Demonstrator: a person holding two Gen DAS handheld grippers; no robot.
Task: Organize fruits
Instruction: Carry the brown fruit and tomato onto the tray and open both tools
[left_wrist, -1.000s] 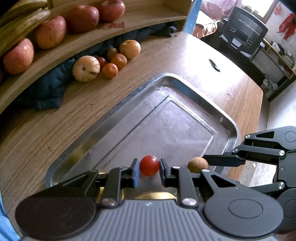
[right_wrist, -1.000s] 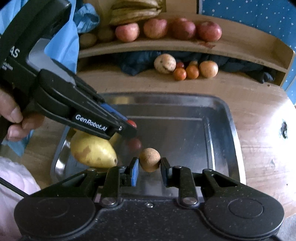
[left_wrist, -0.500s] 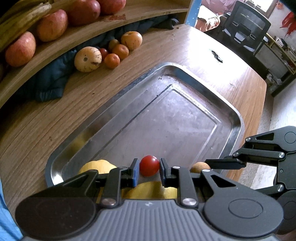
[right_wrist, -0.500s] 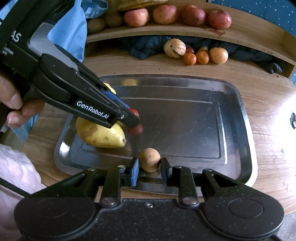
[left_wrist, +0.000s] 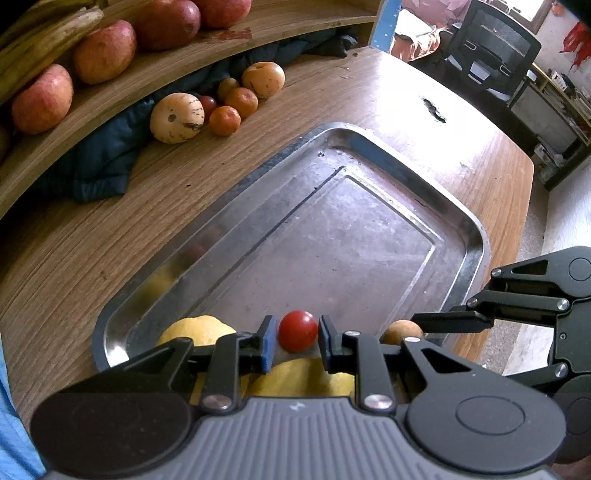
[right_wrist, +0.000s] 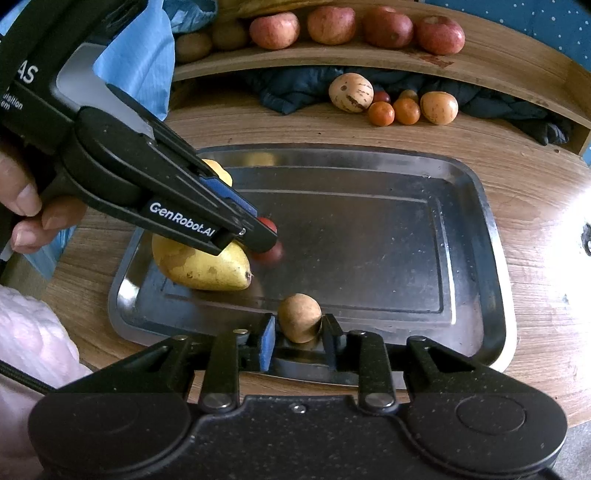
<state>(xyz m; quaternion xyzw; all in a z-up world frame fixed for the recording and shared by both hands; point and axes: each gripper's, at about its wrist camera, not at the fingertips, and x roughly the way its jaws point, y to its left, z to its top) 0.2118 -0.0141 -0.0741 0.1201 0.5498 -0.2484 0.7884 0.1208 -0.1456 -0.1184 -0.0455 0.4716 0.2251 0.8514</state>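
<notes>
Since we gather fruit on the tray (left_wrist: 476, 236), left gripper (left_wrist: 297, 332): narrow on cherry tomato (left_wrist: 297, 328), jaws just easing.
Right gripper (right_wrist: 299, 328): narrow on brown fruit (right_wrist: 299, 315), over tray's near rim.

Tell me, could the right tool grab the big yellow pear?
Probably not yet: the right tool is shut on a small brown fruit, and the left tool hangs over the yellow pear.

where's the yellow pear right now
In the right wrist view the yellow pear lies in the near-left corner of the metal tray, under the left tool, which holds a cherry tomato.
</notes>
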